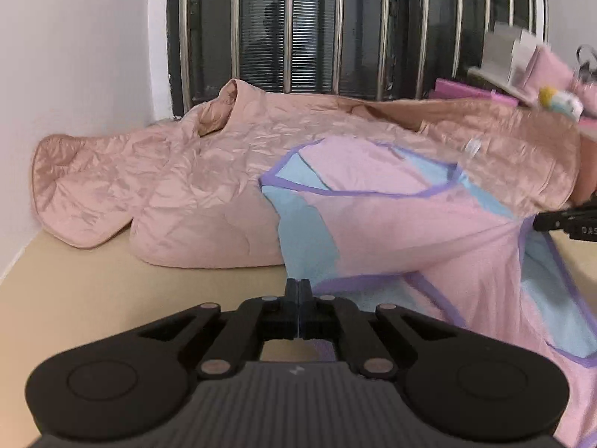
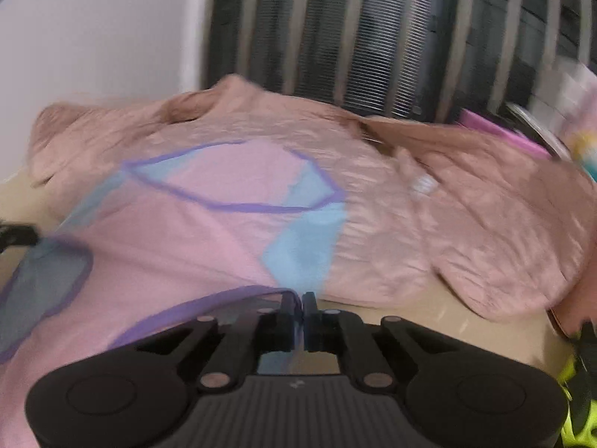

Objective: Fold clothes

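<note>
**Both tongs pinch the pink top at its hem**

Evidently the garment in hand is the pink top (image 1: 403, 224), a thin shirt with pale blue panels and purple binding at neck and armholes. It lies on the tan table (image 1: 112, 291), its upper part draped over a quilted peach jacket (image 1: 186, 186) that is spread along the wall below the barred window (image 1: 335, 30).

The left gripper (image 1: 298, 291) has its jaws brought together at the near left edge of the top; a sliver of purple-edged cloth shows just under the fingers, so it looks to be nipping the hem, though the cloth between the pads is hard to see. The right gripper (image 2: 301, 310) is likewise closed, with the purple-bound edge running straight into its jaws, so I judge it grips the hem too.

By its look the top is light, limp and a little slippery, and it will sag and wrinkle wherever it is unsupported. Corners and bound edges should give the firmest hold, since the binding is thicker.

Its long axis runs away from the cameras, neck opening toward the window, hem nearest the grippers. The jacket beneath lies crosswise, along the wall.
</note>
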{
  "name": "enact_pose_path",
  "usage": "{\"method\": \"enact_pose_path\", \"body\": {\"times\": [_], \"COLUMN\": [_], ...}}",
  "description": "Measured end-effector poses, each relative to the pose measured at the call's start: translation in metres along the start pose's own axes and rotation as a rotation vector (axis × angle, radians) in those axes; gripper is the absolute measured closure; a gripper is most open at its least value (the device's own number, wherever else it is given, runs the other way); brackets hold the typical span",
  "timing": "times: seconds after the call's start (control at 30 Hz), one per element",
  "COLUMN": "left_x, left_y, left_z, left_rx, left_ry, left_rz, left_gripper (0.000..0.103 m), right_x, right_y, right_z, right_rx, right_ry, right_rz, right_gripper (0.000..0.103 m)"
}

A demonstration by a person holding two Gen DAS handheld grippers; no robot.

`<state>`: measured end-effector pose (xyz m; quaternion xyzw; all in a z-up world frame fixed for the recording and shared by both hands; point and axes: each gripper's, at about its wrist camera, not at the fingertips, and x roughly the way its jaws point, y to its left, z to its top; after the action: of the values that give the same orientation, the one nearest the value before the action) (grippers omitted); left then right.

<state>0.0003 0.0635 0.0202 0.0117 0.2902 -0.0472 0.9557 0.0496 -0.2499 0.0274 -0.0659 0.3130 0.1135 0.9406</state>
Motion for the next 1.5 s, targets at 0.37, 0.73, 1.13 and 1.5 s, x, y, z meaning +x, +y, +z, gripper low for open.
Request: {"method": "enact_pose_path", "body": {"times": [0.37, 0.73, 1.13, 1.5], "left_x": [-0.010, -0.008, -0.069, -0.085], "left_y": [-0.023, 0.027, -0.018, -0.017], "left_z": [-0.008, -0.019, -0.046, -0.063], "left_rx": [0.058, -0.255, -0.012, 0.000], "left_ry": [0.040, 0.058, 0.081, 0.132], "left_rz": [-0.026, 0.000, -0.223, -0.234], "left_gripper": [0.053, 0.101, 0.058, 0.072], "right_x": [-0.052, -0.052, -0.109, -0.117], "right_y": [-0.006, -0.005, 0.046, 0.036], "right_z": [-0.034, -0.060, -0.076, -0.104], "right_rx": [0.120, 0.134, -0.024, 0.025], "right_ry": [-0.027, 0.050, -0.058, 0.067], "right_rz": [0.178, 0.121, 0.406, 0.294], "right_gripper": [0.059, 0.103, 0.060, 0.101]}}
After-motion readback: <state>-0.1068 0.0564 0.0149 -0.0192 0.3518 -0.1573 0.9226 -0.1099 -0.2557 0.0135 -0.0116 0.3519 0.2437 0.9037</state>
